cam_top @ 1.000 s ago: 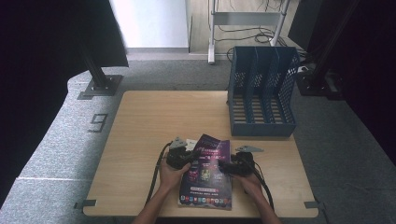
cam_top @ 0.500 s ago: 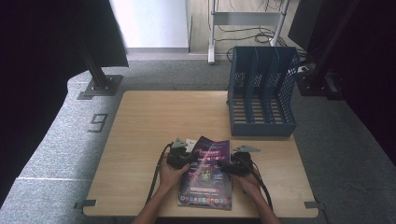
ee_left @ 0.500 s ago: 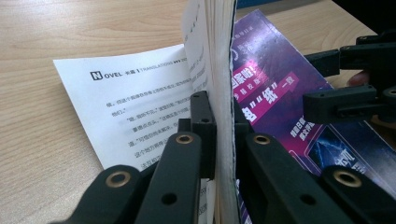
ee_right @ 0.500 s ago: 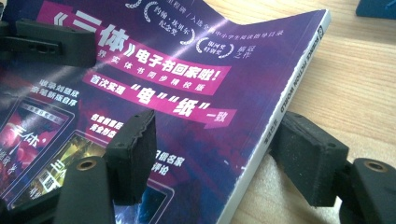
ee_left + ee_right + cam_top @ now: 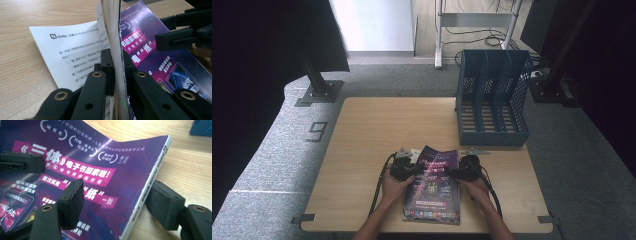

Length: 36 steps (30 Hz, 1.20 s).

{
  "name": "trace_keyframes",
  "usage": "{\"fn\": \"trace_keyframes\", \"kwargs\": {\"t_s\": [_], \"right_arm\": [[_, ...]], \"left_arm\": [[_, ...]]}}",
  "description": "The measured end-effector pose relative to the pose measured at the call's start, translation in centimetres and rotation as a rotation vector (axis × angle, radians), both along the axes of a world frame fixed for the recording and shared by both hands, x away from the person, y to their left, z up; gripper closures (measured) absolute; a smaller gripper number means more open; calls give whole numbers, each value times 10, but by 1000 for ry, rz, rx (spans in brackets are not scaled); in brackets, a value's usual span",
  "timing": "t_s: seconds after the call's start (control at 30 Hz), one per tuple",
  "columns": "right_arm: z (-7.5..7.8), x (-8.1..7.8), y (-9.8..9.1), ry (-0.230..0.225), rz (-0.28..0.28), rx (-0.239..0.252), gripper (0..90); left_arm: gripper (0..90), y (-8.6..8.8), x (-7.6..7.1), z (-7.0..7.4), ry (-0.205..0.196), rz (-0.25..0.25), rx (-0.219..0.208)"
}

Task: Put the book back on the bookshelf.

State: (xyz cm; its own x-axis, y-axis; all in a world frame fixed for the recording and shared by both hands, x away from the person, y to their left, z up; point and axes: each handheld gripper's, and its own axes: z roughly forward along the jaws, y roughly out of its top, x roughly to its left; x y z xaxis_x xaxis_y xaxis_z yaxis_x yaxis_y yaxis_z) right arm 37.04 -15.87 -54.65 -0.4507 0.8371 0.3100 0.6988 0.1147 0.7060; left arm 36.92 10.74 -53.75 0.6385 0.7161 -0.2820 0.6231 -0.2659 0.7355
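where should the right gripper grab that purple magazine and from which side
Grip the magazine at its spine edge, about halfway along, coming in level from the right. That edge is lifted off the table while the left gripper clamps the opposite page edge, so the right gripper can slip one jaw under and one over the cover. Its jaws already straddle the spine, open.

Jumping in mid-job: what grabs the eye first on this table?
The purple magazine at the near table edge, lifted between both grippers. The left gripper is shut on its page edge, one loose white page fanned out beside it; the right gripper straddles the spine, jaws open. A blue file rack stands at the far right.
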Motion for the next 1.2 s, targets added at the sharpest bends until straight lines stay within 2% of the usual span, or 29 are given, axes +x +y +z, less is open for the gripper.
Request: {"fn": "trace_keyframes", "kwargs": {"t_s": [0.13,0.17,0.37,0.5,0.77,0.9,1.2], "right_arm": [[-1,4,-1,-4,-2,11,367],[-1,5,-3,-6,2,7,402],[-1,5,-5,-15,-2,-11,469],[-1,5,-9,0,8,31,549],[2,3,-9,-8,41,48,616],[2,3,-11,9,56,82,669],[7,0,-12,-1,62,110,700]], "left_arm": [[853,1,1,-1,6,-1,-4],[852,1,1,-1,6,-1,-4],[848,2,1,-2,7,-2,-9],[842,3,1,-3,10,0,-17],[836,6,1,-5,14,3,-33],[833,7,1,-5,13,3,-33],[807,8,1,-6,19,3,-40]]}}
